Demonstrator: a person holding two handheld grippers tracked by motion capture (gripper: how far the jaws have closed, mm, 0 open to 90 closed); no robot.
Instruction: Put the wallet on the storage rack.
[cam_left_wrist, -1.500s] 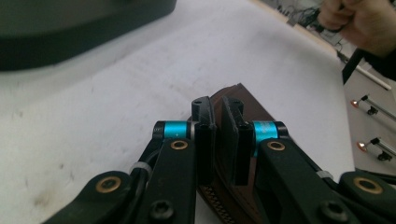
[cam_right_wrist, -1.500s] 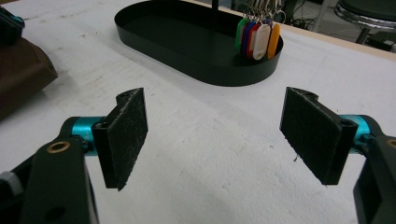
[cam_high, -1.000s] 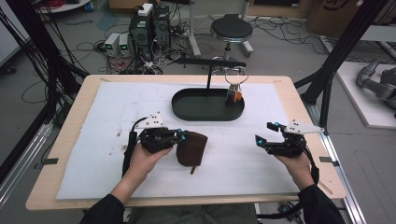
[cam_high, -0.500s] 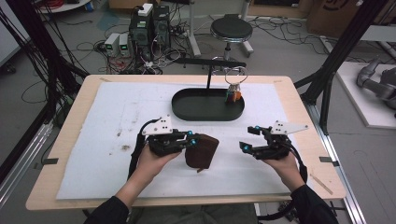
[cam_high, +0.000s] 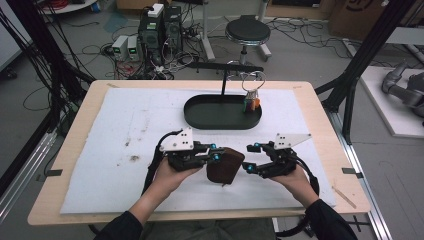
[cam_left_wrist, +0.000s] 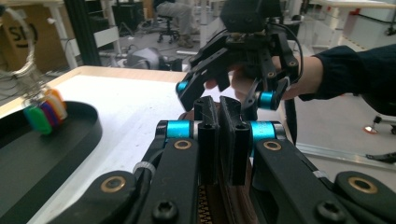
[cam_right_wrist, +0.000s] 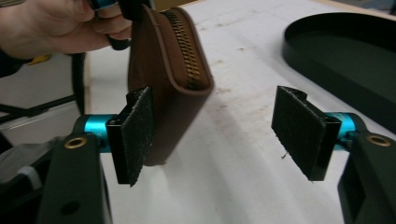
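A brown zip pouch (cam_high: 225, 166) hangs just above the white mat, held edge-up with its brass zipper showing. My left gripper (cam_high: 214, 156) is shut on the pouch's left end; in the left gripper view its jaws (cam_left_wrist: 219, 121) pinch the brown leather (cam_left_wrist: 223, 205). My right gripper (cam_high: 248, 159) is open just to the right of the pouch. In the right gripper view the pouch (cam_right_wrist: 170, 70) hangs ahead of the open right gripper (cam_right_wrist: 217, 130), its lower part beside the left pad (cam_right_wrist: 137, 130), not touching that I can tell. The right gripper (cam_left_wrist: 229, 88) also faces me in the left gripper view.
A black oval tray (cam_high: 215, 119) lies at the back of the mat (cam_high: 125, 145), with a post and crossbar rising from it. A key ring with coloured tags (cam_high: 251, 102) hangs over the tray's right end. Table edges are near both forearms.
The left gripper carried the pouch rightward toward the middle. The right gripper moved left until its open jaws reached the pouch's right end.
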